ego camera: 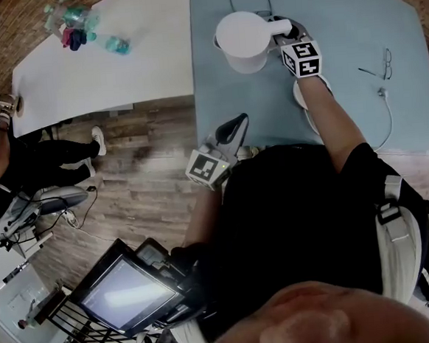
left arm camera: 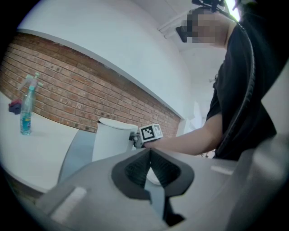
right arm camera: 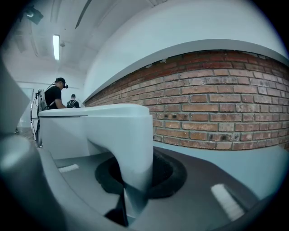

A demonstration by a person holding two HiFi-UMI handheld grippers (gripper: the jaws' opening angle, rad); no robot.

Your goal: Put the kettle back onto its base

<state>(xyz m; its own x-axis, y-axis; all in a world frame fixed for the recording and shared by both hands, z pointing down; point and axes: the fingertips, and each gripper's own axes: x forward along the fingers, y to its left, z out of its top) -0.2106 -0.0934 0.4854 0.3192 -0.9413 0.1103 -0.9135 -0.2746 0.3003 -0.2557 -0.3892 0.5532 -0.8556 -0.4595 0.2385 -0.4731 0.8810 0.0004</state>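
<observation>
A white kettle (ego camera: 243, 40) stands on the blue table (ego camera: 351, 30) near its far edge, with its handle (ego camera: 277, 29) pointing right. My right gripper (ego camera: 283, 27) is shut on that handle; in the right gripper view the handle (right arm camera: 128, 144) fills the gap between the jaws. A round white base (ego camera: 301, 94) lies nearer to me on the table, mostly hidden under my right forearm. My left gripper (ego camera: 235, 127) hovers by the table's front edge, shut and holding nothing. From the left gripper view, the kettle (left arm camera: 112, 137) appears beyond the closed jaws.
A white table (ego camera: 102, 65) adjoins the blue one on the left, with spray bottles (ego camera: 77, 22) at its far end. Glasses (ego camera: 387, 63) and a white cable (ego camera: 387, 113) lie at the right of the blue table. A seated person (ego camera: 21, 160) and a monitor (ego camera: 128, 292) are at left.
</observation>
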